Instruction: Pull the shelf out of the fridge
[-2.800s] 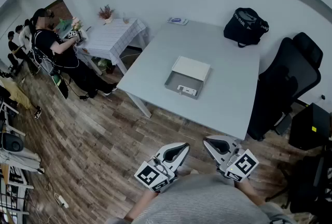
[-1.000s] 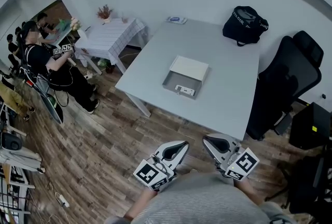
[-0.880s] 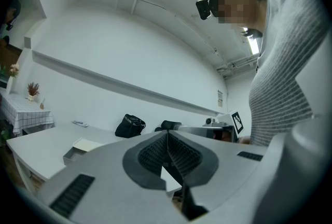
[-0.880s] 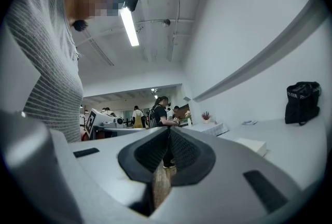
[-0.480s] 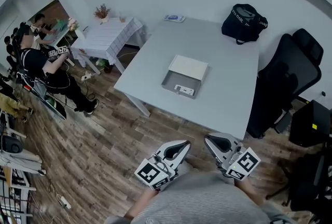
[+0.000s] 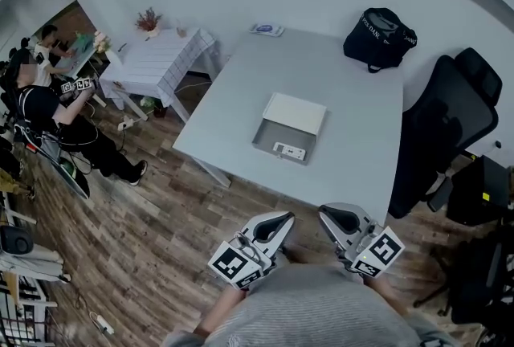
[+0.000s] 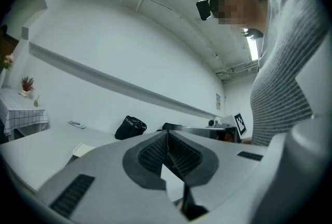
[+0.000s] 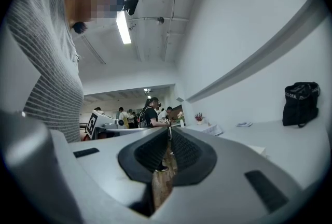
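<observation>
Head view showed the left hand-held gripper (image 6: 283, 218) and right hand-held gripper (image 6: 324, 214) clenched on nothing, held near the desk (image 6: 353, 153) edge. Mid-desk lay the grey shelf (image 6: 277, 136), touching the white fridge (image 6: 295, 112); beyond stood a bag (image 6: 380, 38).

A black bag (image 6: 380, 38) sits on the grey table (image 6: 353, 96) beside an office chair (image 6: 450, 124).
</observation>
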A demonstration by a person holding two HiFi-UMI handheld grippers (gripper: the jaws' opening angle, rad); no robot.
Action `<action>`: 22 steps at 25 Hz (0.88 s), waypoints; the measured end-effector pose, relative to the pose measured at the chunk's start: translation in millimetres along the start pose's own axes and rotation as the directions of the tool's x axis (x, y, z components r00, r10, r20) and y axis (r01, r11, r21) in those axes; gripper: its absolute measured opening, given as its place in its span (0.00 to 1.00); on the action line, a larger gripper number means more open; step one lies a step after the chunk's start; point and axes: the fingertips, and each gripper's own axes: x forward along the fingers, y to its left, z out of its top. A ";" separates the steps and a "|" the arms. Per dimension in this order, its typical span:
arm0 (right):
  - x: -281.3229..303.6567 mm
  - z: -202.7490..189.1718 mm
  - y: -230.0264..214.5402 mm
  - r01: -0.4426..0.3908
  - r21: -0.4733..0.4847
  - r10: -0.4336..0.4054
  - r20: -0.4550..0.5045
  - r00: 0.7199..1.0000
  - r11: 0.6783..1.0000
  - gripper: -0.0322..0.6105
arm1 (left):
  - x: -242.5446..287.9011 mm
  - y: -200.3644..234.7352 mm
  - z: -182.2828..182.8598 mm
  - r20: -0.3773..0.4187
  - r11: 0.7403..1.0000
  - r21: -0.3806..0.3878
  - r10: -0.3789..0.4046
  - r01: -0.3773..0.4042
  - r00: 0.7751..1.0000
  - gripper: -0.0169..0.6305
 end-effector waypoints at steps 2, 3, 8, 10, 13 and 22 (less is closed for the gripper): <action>16.9 0.7 -7.2 0.004 0.003 -0.004 -0.002 1.000 1.000 0.07 | 1.8 19.1 6.6 0.002 1.000 0.001 -0.002 0.002 1.000 0.05; 25.4 1.1 -11.0 0.006 0.006 -0.006 -0.001 1.000 1.000 0.07 | 2.9 28.9 10.0 0.002 1.000 0.003 -0.005 0.005 1.000 0.05; 73.0 0.9 -25.6 0.002 0.006 -0.002 -0.011 1.000 1.000 0.07 | 3.9 85.6 28.1 0.017 1.000 0.015 0.007 -0.008 1.000 0.05; 90.3 0.9 -30.0 0.003 0.004 -0.003 -0.009 1.000 1.000 0.07 | 2.5 104.4 33.3 0.021 1.000 0.013 0.006 -0.007 1.000 0.05; 111.0 1.6 -36.7 0.013 0.003 -0.013 -0.001 1.000 1.000 0.07 | 3.5 122.9 35.5 0.008 1.000 0.008 -0.029 0.029 1.000 0.05; 151.4 -6.0 -52.4 0.071 -0.013 -0.071 0.010 0.997 0.997 0.07 | 8.7 165.6 31.8 -0.030 0.994 0.015 -0.105 0.106 0.994 0.05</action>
